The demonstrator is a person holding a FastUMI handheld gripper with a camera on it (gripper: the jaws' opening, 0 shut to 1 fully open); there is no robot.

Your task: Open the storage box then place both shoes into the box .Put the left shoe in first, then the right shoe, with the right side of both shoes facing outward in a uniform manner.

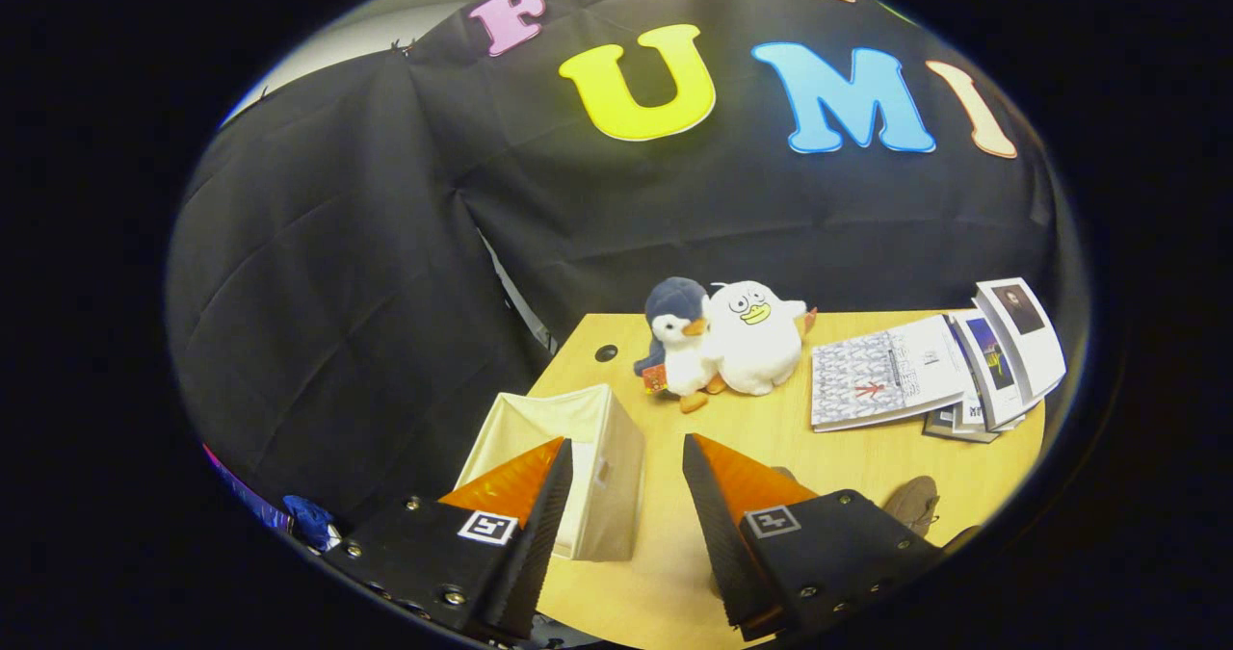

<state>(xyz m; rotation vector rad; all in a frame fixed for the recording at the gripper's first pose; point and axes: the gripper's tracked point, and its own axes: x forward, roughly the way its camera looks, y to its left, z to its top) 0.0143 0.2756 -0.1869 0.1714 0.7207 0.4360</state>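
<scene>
A cream fabric storage box [588,438] stands open-topped on the wooden table [848,457], just ahead of my left finger, which covers its near corner. My gripper [626,453] hovers above the table, open, with nothing between its fingers. A brownish shoe [915,504] peeks out beyond the right finger, mostly hidden by it. I cannot tell which shoe it is.
Two plush toys, a blue-grey penguin [679,337] and a white duck [756,337], sit at the table's far side. Several magazines [925,366] lie fanned to their right. A cable hole [606,352] is near the far left corner. Black cloth walls surround the table.
</scene>
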